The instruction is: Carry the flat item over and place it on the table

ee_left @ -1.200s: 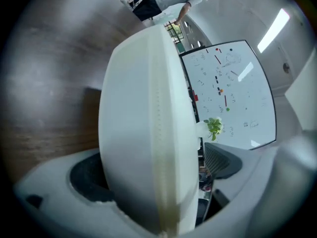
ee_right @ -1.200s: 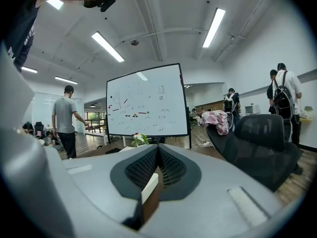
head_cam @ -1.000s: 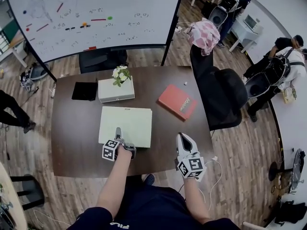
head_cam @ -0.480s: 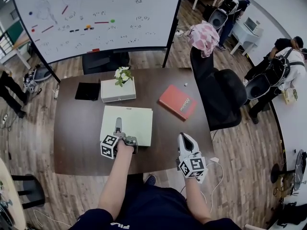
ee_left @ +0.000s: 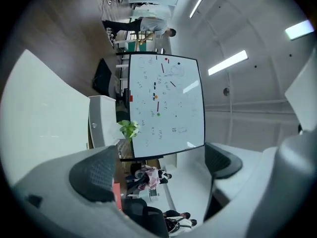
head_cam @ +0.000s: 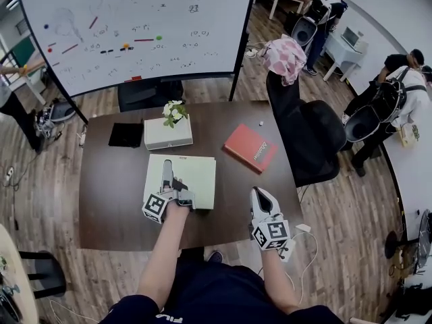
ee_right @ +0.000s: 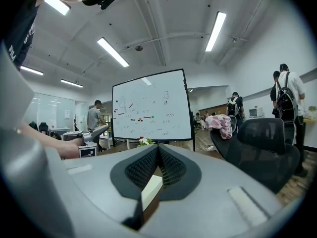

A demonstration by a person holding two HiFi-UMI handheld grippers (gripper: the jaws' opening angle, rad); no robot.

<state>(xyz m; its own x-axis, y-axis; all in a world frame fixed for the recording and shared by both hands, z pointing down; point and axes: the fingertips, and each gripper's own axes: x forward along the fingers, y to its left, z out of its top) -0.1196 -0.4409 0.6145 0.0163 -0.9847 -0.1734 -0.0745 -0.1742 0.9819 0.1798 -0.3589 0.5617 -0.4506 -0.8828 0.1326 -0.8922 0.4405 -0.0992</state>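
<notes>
The flat item, a pale folder (head_cam: pixel 192 179), lies on the dark table (head_cam: pixel 108 201) in front of me. My left gripper (head_cam: pixel 167 171) is rolled on its side above the folder's near left part. Its jaws stand wide apart and are closing, with nothing between them. In the left gripper view the left gripper (ee_left: pixel 158 167) has only the room in its gap, and the folder (ee_left: pixel 44 113) spreads past one jaw. My right gripper (head_cam: pixel 258 196) hovers at the table's front edge, shut; in its own view the right gripper (ee_right: pixel 157 158) has its pads together.
A white box with a small plant (head_cam: pixel 167 132), a black pad (head_cam: pixel 126 134) and a red book (head_cam: pixel 250 147) sit on the table's far half. A black office chair (head_cam: pixel 307 130) stands at the right. A whiteboard (head_cam: pixel 135 25) stands behind. People are at the far right.
My left gripper has moved forward, farther over the folder. The right gripper has stayed near the front edge.
</notes>
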